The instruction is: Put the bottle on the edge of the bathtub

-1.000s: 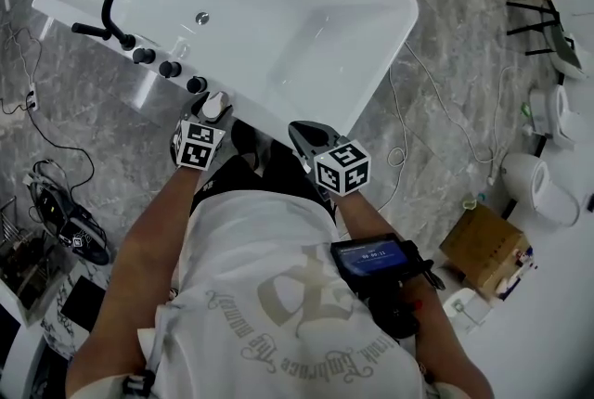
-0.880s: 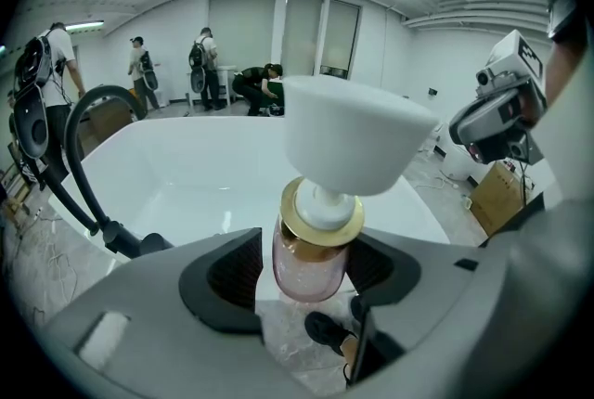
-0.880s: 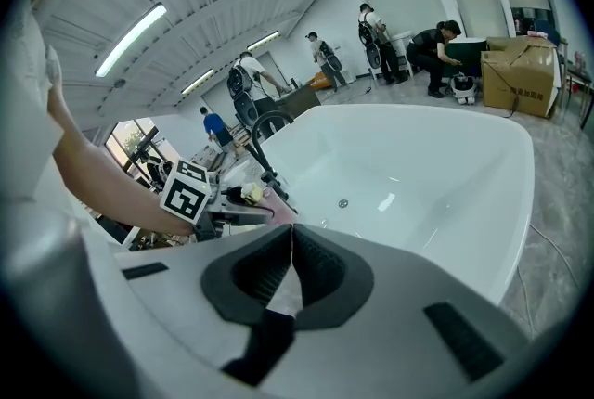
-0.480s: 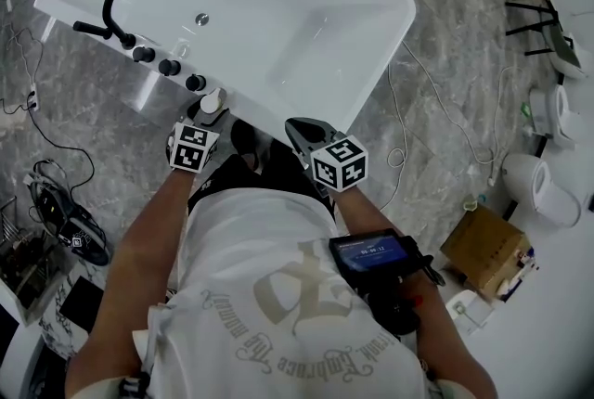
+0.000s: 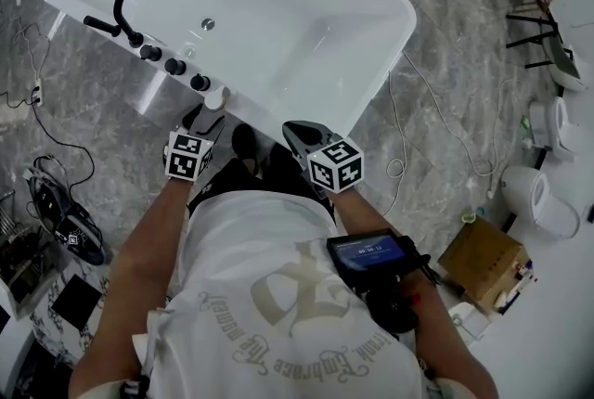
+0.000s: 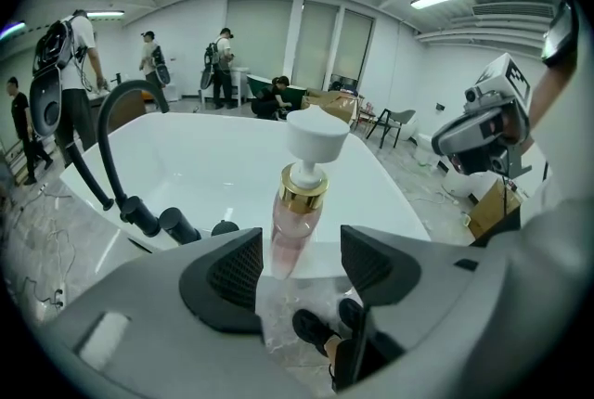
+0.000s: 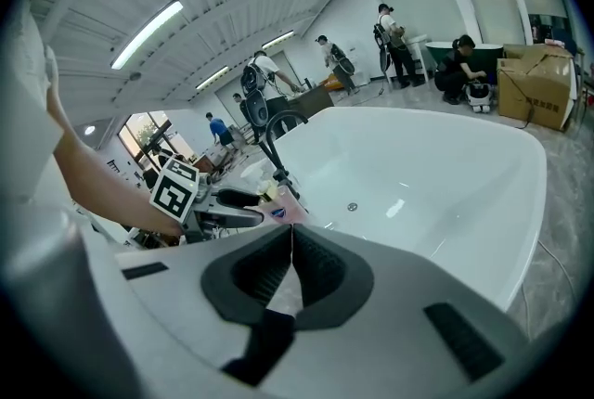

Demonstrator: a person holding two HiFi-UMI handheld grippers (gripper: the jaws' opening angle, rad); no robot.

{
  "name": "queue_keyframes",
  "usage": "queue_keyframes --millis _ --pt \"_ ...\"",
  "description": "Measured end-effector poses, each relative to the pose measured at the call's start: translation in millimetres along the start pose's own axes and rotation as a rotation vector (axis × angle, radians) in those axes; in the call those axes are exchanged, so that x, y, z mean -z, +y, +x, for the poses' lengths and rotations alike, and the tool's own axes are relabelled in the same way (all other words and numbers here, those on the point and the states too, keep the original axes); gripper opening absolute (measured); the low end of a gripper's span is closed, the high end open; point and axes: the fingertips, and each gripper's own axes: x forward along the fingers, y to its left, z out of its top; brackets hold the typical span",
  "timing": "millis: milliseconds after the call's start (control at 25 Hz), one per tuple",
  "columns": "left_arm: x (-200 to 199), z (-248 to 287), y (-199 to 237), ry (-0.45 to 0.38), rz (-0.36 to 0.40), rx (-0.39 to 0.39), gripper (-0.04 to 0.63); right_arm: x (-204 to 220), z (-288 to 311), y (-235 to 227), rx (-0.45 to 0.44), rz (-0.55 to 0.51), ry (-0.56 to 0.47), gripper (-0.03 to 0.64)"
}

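The pink pump bottle stands upright on the bathtub rim, at 5 o'clock from the black knobs. The left gripper has its jaws apart, flanking the bottle's base. At 4 o'clock, the right gripper has its jaws pressed together on nothing.

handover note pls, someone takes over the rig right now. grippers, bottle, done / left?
Left gripper: open, jaws either side of the pink bottle with gold collar and white pump cap, not clamping it.
Right gripper: shut, nothing in it.
Bottle: upright on the near rim of the white bathtub, next to the black tap knobs.
Done: placement looks complete.
Left: back the left gripper straight off without knocking the bottle.
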Motion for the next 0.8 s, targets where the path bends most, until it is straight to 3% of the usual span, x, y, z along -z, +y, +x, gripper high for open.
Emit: queue_keyframes --millis 280,800 --pt "10.8 -23.1 -2.2 -0.035 -0.08 -0.042 0.258 2.3 -3.1 11.8 -0.026 -0.039 0.015 0.006" --pt "35.1 -76.6 -23.5 -0.119 -0.211 -0.079 0.119 4.6 -6.5 39.4 -0.05 -0.101 0.007 0.006"
